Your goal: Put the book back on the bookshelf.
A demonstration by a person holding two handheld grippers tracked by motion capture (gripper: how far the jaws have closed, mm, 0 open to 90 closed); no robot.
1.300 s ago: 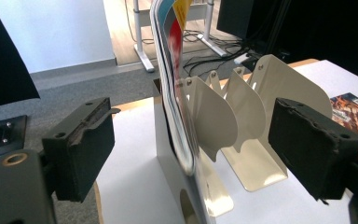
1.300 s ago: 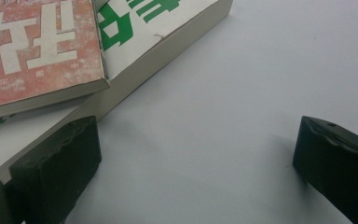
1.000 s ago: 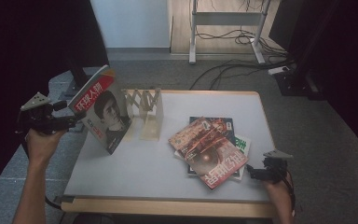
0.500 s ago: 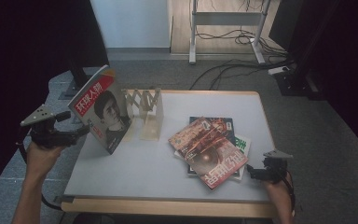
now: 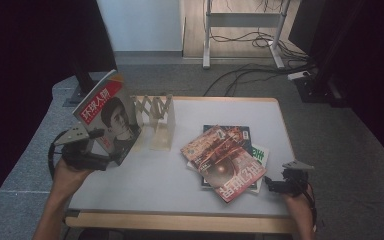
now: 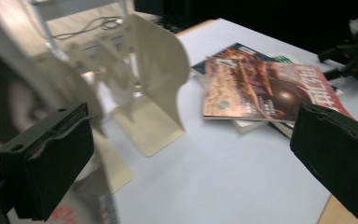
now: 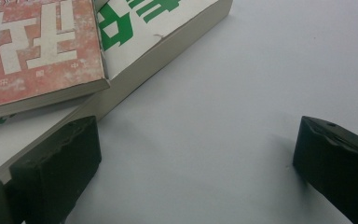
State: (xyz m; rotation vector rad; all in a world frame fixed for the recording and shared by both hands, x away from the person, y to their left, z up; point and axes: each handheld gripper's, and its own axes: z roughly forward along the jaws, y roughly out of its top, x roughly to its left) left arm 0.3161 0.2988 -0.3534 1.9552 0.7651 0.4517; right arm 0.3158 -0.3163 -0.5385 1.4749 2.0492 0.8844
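Magazine (image 5: 111,116) with the portrait cover stands tilted in the cream rack (image 5: 156,120), leaning on the rack's leftmost section, right in front of my left gripper (image 5: 111,159) and just off its jaws. Those jaws have just been opening and now stand wide, with nothing between them; in the left gripper view the cover is a blur past my near jaw and the rack's curved dividers rise just beyond it. I judge the step in hand to be the letting go: the magazine is placed and rests on its own.

Farther off, across the white table (image 5: 145,185), lies the stack of the rest, a red magazine (image 5: 223,161) on top and a green-and-white book (image 5: 257,156) beneath it. My right gripper (image 5: 270,186) waits at the stack's near corner, jaws wide and empty, low over the tabletop.

Next I would take the red magazine off the stack. That calls for sliding a jaw under its free edge without dragging the books below, then turning it upright for a free slot beside the first.
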